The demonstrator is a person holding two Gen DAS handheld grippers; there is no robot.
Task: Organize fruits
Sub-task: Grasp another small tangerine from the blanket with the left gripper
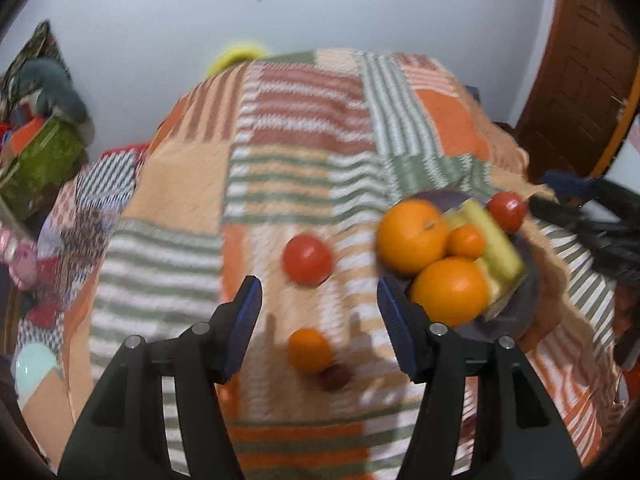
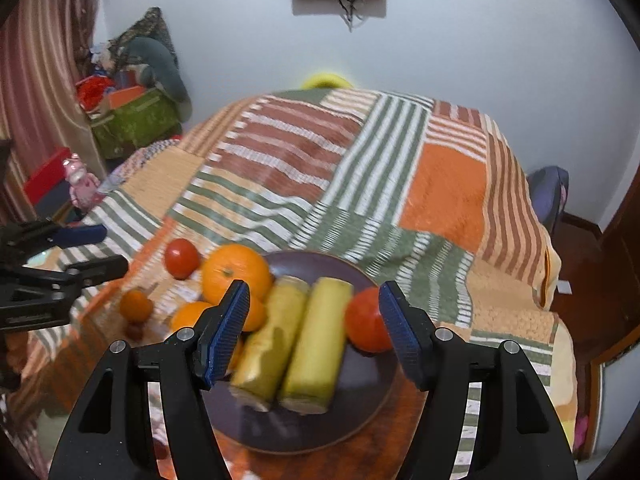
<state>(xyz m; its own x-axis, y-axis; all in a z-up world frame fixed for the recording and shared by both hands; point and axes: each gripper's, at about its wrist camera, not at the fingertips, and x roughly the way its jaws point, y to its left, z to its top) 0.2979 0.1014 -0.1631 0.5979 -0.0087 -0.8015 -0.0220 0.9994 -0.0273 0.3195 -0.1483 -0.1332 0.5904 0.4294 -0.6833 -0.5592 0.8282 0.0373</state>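
My left gripper (image 1: pixel 318 284) stands open above the patchwork cloth with nothing between its pads. Just beyond it lies a red tomato (image 1: pixel 308 260); under it sit a small orange (image 1: pixel 310 350) and a small dark red fruit (image 1: pixel 335 376). A dark plate (image 2: pixel 312 428) holds two yellow-green cylinders (image 2: pixel 304 340), a tomato (image 2: pixel 366 326) and oranges (image 2: pixel 236 272). My right gripper (image 2: pixel 314 292) hovers open over that plate and grips nothing. The loose tomato (image 2: pixel 182 258) and small orange (image 2: pixel 136 306) lie left of the plate, near the left gripper (image 2: pixel 96 250).
The striped patchwork cloth (image 2: pixel 360 184) covers the whole table and hangs over its edges. A green box (image 2: pixel 136 124) with clutter stands at the back left, a pink toy (image 2: pixel 80 184) beside it. A wooden door (image 1: pixel 580 60) is at the right.
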